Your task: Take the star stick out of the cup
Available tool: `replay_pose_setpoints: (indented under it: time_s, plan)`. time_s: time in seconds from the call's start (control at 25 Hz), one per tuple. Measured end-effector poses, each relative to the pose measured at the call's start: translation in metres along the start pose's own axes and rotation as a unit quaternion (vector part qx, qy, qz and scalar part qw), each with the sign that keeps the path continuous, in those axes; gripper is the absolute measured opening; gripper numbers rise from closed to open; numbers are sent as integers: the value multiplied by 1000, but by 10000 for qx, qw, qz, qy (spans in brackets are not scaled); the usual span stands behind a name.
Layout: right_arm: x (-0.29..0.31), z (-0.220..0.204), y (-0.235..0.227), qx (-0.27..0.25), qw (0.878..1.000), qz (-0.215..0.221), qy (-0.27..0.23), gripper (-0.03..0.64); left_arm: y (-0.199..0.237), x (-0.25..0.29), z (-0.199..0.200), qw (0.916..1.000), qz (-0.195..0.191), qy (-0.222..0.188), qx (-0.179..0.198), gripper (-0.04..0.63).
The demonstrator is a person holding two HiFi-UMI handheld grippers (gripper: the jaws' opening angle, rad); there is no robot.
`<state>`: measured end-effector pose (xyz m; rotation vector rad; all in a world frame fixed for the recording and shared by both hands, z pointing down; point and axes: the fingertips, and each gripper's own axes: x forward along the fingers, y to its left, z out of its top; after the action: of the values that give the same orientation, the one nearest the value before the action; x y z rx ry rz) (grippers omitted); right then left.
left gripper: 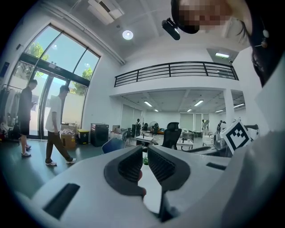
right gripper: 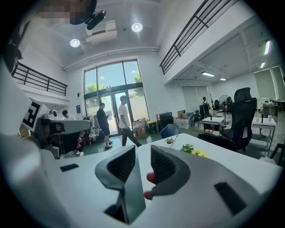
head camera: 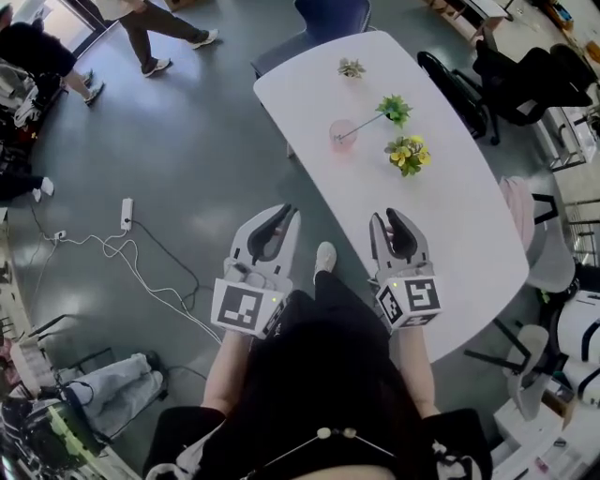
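The white surface (head camera: 450, 244) runs away from the person, ringed by a blue chair (head camera: 328, 17) at its far end and black office chairs (head camera: 520, 80) on the right. To the left, a power strip (head camera: 126, 214) and white cables (head camera: 141, 272) lie on the grey floor, and people (head camera: 155, 33) walk near the top left corner. On the far half of the surface stands the pink cup (head camera: 343, 134) with the star stick (head camera: 364, 126) in it, leaning out to the right towards a green spiky sprig (head camera: 394, 110). Yellow flowers (head camera: 407, 153) sit just beside that, and a small pale plant (head camera: 352, 67) lies farther off. Nothing stands between the tongs and the cup. The left tongs (head camera: 284, 214) hang over the floor beside the surface's near left edge, jaws parted by only a thin slit and holding nothing. The right tongs (head camera: 384, 217) hover over the near part of the surface, jaws clearly apart, empty and touching nothing. Both are well short of the cup.
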<state>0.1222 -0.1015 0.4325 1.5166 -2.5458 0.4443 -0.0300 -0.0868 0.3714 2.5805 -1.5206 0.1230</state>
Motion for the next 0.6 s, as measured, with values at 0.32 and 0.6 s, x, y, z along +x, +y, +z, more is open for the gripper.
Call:
replay_pose_setpoints:
  time_s: [0.32, 0.6]
  plan:
    - [79, -11, -51, 581, 9972, 124, 453, 98, 13, 48, 0, 9998, -30, 180, -103, 37]
    - [139, -39, -89, 1078, 9904, -231, 834, 106, 29, 75, -1, 9997, -113, 208, -49, 37]
